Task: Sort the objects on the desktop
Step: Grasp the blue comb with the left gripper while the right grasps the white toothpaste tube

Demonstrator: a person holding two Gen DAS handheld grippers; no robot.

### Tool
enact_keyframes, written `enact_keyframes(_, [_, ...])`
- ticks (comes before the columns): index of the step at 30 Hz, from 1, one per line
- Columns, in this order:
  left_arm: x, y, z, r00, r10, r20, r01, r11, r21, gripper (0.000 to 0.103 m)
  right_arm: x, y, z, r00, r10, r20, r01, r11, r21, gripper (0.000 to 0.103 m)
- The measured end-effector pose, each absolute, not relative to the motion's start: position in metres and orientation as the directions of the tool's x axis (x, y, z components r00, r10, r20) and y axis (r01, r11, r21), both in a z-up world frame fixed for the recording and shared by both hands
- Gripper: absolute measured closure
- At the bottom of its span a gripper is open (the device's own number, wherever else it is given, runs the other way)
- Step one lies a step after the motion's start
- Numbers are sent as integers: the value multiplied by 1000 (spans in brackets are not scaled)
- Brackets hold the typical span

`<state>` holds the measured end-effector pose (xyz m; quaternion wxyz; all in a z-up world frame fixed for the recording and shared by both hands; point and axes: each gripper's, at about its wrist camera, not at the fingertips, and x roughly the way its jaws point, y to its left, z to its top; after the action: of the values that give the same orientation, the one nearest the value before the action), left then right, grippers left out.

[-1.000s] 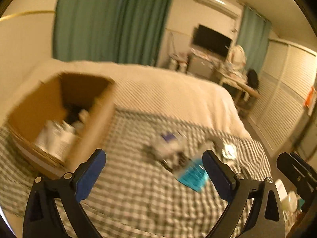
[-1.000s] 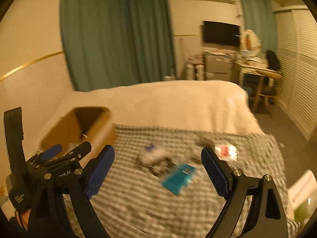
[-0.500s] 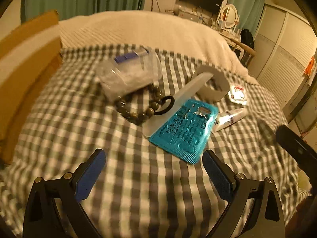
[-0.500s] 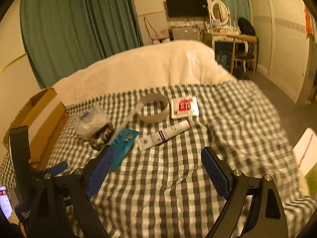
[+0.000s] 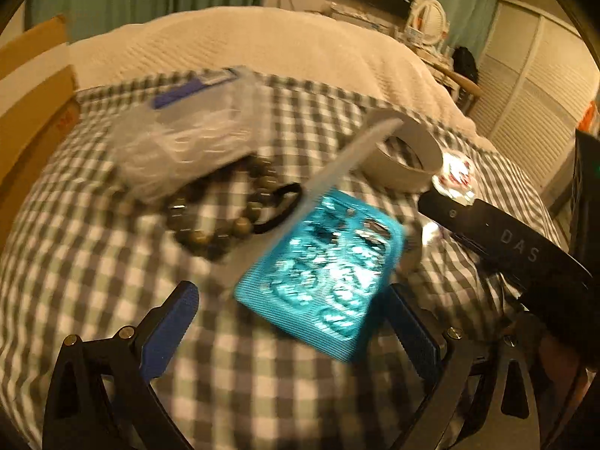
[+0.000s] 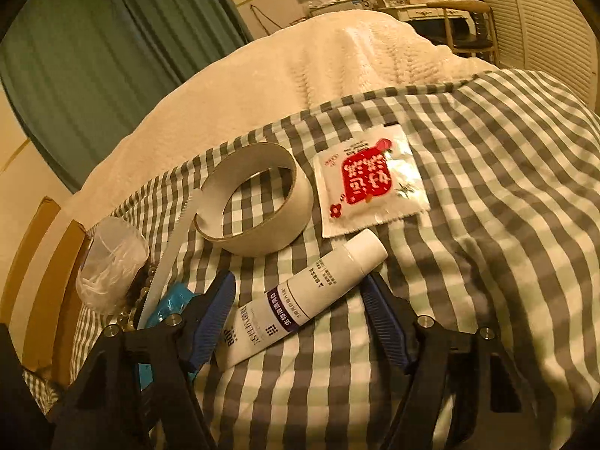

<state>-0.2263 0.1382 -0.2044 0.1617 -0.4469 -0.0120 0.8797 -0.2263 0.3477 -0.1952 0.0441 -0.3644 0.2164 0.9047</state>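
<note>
Small objects lie on a grey checked cloth (image 6: 487, 195). My left gripper (image 5: 292, 322) is open, low over a teal blister pack (image 5: 322, 281), which lies between its pads. Beyond it are a bead bracelet (image 5: 221, 221), a black hair tie (image 5: 281, 206), a white plastic knife (image 5: 337, 172), a clear plastic tub (image 5: 187, 138) and a tape roll (image 5: 405, 157). My right gripper (image 6: 300, 322) is open around a white cream tube (image 6: 300, 307). The tape roll (image 6: 255, 202) and a red and white sachet (image 6: 371, 183) lie just beyond it.
A cardboard box (image 5: 30, 101) stands at the left edge of the cloth; it also shows in the right wrist view (image 6: 41, 285). A cream blanket (image 6: 318, 71) covers the bed beyond. The right gripper's black body (image 5: 506, 247) reaches into the left wrist view. Furniture stands at the far right.
Both grippers have dropped and moved in close to the objects. The left now straddles the teal blister pack, and the right now straddles the cream tube with narrower jaws.
</note>
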Motion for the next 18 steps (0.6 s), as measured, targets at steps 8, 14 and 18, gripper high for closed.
enact_keyframes(8, [-223,148,-202,-536,279,-797,-306,-944,-125,16,-222,350,-188,-736,-103,-669,-192,-916,352,76])
enact_keyframes(14, [-211,143,-197,-498,289,-818,-335,-934,-125,28,-196,347,-157,-758,-87,-647,-154,-939,308,86])
enact_keyframes(18, [-203,144,-192,-490,281,-825,-323,-938,-128,28,-179,343,-146,-757,-97,-647,-128,-948,292,86])
